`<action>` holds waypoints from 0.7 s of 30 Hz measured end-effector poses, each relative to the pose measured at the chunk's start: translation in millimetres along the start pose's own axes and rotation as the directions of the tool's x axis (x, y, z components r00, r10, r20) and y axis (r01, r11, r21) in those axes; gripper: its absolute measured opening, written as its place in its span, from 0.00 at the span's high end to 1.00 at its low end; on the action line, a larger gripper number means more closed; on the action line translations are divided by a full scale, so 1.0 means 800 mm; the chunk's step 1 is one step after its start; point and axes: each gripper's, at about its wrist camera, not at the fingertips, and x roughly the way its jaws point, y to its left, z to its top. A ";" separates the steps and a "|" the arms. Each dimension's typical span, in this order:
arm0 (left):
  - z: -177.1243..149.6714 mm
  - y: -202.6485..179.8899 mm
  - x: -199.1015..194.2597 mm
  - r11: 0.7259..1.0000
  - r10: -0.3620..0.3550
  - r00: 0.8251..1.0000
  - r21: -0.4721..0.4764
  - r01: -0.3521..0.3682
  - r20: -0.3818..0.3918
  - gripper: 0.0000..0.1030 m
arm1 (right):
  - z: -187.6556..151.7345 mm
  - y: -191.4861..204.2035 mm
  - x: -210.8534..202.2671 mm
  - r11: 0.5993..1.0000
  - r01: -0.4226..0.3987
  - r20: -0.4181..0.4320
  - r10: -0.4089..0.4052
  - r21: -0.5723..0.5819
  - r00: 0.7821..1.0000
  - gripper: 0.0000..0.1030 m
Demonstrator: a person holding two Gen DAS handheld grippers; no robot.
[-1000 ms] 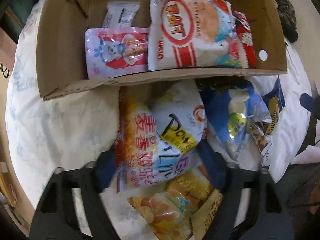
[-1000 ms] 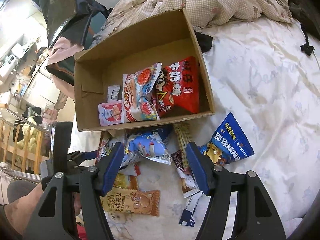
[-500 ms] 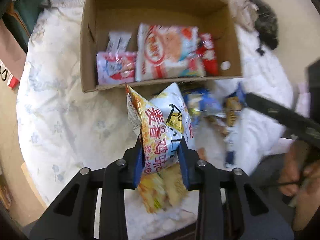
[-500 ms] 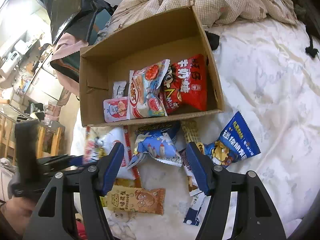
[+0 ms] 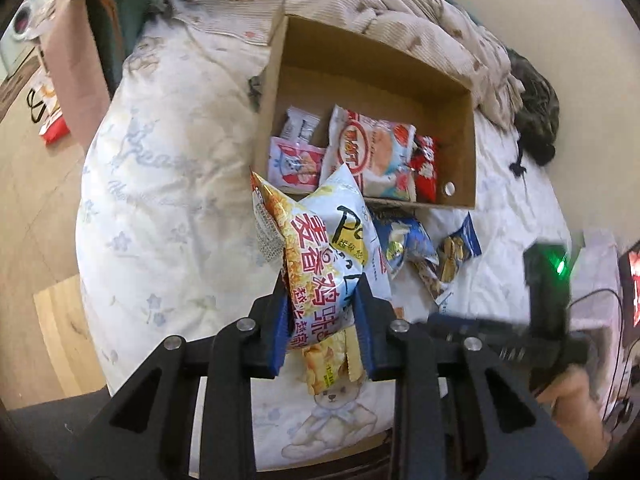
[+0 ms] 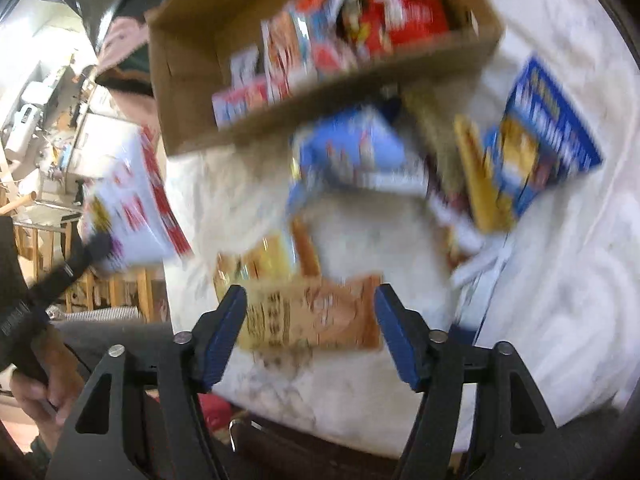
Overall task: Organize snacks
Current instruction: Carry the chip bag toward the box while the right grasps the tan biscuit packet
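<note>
Cardboard box (image 5: 466,148) waits ahead; your left claw (image 5: 322,322) pinches the white-and-orange crinkly snack bag (image 5: 320,264), lifted for dropping in. Right claw (image 6: 310,334) is opening, empty, over the tan biscuit packet (image 6: 316,312).

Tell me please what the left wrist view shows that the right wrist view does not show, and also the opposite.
Only the left wrist view shows the left gripper shut on the white and orange chip bag, lifted above the bedsheet, and the rumpled blanket behind the box.

Only the right wrist view, which is blurred, shows the right gripper with its jaws opening over the tan snack packet, not touching it, and a cluttered room beyond the bed.

Both show the cardboard box with snacks inside, and the blue packets before it.
</note>
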 end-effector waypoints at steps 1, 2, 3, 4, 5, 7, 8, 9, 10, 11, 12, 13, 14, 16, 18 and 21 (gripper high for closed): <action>0.000 0.000 0.001 1.000 -0.009 1.000 -0.013 0.009 0.001 0.76 | -0.005 -0.005 0.007 0.999 -0.011 -0.022 0.012 0.039 1.000 0.25; 0.000 -0.001 0.003 1.000 -0.018 1.000 -0.019 0.018 0.000 0.76 | -0.010 -0.010 0.013 0.996 -0.022 -0.040 0.025 0.083 0.999 0.25; 0.000 -0.002 0.003 0.999 -0.027 1.000 -0.018 0.027 -0.001 0.76 | -0.014 -0.014 0.020 0.993 -0.024 -0.050 0.030 0.120 0.998 0.25; 0.001 -0.005 0.003 0.999 -0.031 1.000 -0.013 0.031 0.002 0.76 | -0.015 -0.014 0.026 0.992 -0.011 -0.057 0.019 0.128 0.998 0.25; 0.001 -0.008 0.002 1.000 -0.029 1.000 -0.006 0.029 0.010 0.76 | -0.014 -0.012 0.030 0.993 0.016 -0.057 -0.010 0.113 0.998 0.24; 0.002 -0.010 -0.001 1.000 -0.029 0.999 0.002 0.029 0.017 0.76 | -0.008 -0.002 0.034 0.993 0.105 -0.027 -0.104 0.049 0.994 0.19; 0.002 -0.009 -0.003 0.999 -0.032 0.999 -0.002 0.032 0.021 0.76 | -0.004 0.004 0.041 0.990 0.141 -0.024 -0.140 0.007 0.990 0.17; 0.002 -0.008 -0.004 0.999 -0.034 0.999 -0.005 0.034 0.022 0.76 | -0.002 0.007 0.049 0.989 0.150 -0.044 -0.150 -0.016 0.988 0.15; 0.002 -0.006 -0.005 0.999 -0.034 0.999 -0.010 0.034 0.023 0.76 | 0.000 0.007 0.061 0.988 0.148 -0.080 -0.150 -0.030 0.985 0.15; 0.002 -0.004 -0.006 0.999 -0.033 0.999 -0.015 0.033 0.024 0.76 | 0.000 0.006 0.070 0.989 0.147 -0.102 -0.150 -0.035 0.984 0.15; 0.002 -0.002 -0.007 0.999 -0.031 0.999 -0.020 0.032 0.027 0.76 | -0.001 0.007 0.077 0.987 0.153 -0.107 -0.158 -0.051 0.982 0.12; 0.002 0.001 -0.008 0.999 -0.030 0.999 -0.026 0.030 0.030 0.76 | -0.002 0.010 0.079 0.986 0.152 -0.102 -0.158 -0.067 0.982 0.08; 0.003 0.003 -0.009 0.999 -0.027 0.999 -0.030 0.028 0.033 0.76 | -0.003 0.013 0.080 0.984 0.157 -0.102 -0.165 -0.081 0.981 0.08; 0.003 0.005 -0.010 0.999 -0.027 0.999 -0.037 0.028 0.037 0.76 | -0.005 0.020 0.081 0.977 0.177 -0.087 -0.188 -0.119 0.978 0.12; 0.003 0.005 -0.009 0.999 -0.025 0.999 -0.040 0.027 0.039 0.76 | -0.010 0.029 0.077 0.966 0.193 -0.063 -0.207 -0.172 0.976 0.29; 0.004 0.004 -0.008 0.999 -0.018 0.999 -0.036 0.019 0.041 0.76 | -0.019 0.036 0.067 0.962 0.199 -0.040 -0.210 -0.189 0.977 0.66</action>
